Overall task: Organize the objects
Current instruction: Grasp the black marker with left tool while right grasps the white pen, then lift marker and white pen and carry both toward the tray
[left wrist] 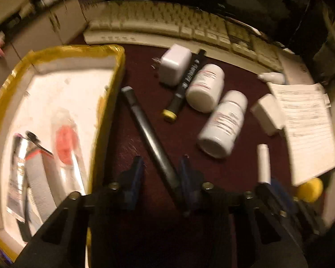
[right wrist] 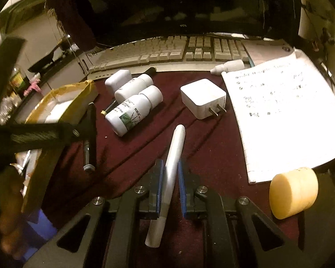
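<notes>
A long black pen [left wrist: 149, 138] lies on the dark red cloth beside the yellow-taped white tray [left wrist: 120, 67]. My left gripper [left wrist: 160, 167] is open, its blue pads either side of the pen's near end. My right gripper [right wrist: 170, 174] has its pads around a white marker [right wrist: 172, 167], a small gap showing on each side. The marker also shows in the left wrist view [left wrist: 264, 163]. Two white bottles [left wrist: 223, 122] [left wrist: 206, 87], a black marker with a yellow end [left wrist: 185, 84] and a white charger [left wrist: 174, 67] lie mid-table. The tray holds tubes [left wrist: 17, 172].
A beige keyboard [right wrist: 167, 51] runs along the back under a dark monitor. A written paper pad [right wrist: 283, 111] lies right, with a second white charger [right wrist: 203, 98] beside it. A yellow cylinder [right wrist: 293, 192] sits near right. A small white dropper bottle [right wrist: 229, 65] lies by the keyboard.
</notes>
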`<state>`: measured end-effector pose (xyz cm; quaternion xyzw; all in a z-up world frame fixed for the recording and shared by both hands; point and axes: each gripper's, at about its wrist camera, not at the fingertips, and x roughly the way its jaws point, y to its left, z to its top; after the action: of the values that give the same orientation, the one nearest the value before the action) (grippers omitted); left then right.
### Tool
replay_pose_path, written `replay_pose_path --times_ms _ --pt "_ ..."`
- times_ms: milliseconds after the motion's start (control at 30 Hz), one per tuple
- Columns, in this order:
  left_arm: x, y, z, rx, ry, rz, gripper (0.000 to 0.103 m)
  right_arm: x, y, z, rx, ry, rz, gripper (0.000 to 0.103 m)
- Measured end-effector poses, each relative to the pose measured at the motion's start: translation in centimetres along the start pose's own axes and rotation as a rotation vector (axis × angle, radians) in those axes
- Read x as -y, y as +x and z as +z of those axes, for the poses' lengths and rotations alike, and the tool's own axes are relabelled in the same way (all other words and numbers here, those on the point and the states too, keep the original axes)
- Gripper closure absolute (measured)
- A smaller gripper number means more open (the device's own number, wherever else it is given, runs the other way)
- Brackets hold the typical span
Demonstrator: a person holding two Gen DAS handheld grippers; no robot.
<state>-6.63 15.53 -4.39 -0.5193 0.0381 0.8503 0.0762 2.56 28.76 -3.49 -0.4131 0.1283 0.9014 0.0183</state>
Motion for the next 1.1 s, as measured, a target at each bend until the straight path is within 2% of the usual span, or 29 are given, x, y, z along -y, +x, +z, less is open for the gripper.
replay_pose_path --times_ms 67,133,233,433,700,800,900,1100 --pt "0.4 0.0 -0.3 0.023 0.024 0.038 0.087 -0.4 0.2 0.1 -0.004 -0.018 -0.01 0.09" --pt "0.3 -0.2 -0.8 0.028 0.042 0.026 0.091 -0.7 0.2 0.1 -0.004 -0.021 -0.021 0.09" --pt "0.1 -1.0 -2.4 0.026 0.071 -0.02 0.091 -0.7 0.2 -0.1 -0.005 -0.018 -0.024 0.09" --pt "0.2 -1.9 -3.7 0.021 0.083 -0.049 0.091 -0.6 0.2 -0.1 0.002 -0.004 -0.02 0.09" --pt "0.9 -1.4 -3.1 0.062 0.102 -0.016 0.09 0.1 0.1 0.0 -0.007 0.035 0.011 0.09" --pt "0.0 -1.6 -3.4 0.065 0.063 -0.059 0.091 -0.6 0.0 -0.2 0.001 -0.022 -0.039 0.09" --pt "-0.9 -2.1 -3.8 0.067 0.029 -0.113 0.091 -0.2 -0.5 -0.5 0.015 0.021 -0.006 0.092" --pt "-1.7 -3.5 -4.1 0.089 -0.007 -0.163 0.091 -1.2 -0.7 -1.1 0.034 -0.028 -0.051 0.092"
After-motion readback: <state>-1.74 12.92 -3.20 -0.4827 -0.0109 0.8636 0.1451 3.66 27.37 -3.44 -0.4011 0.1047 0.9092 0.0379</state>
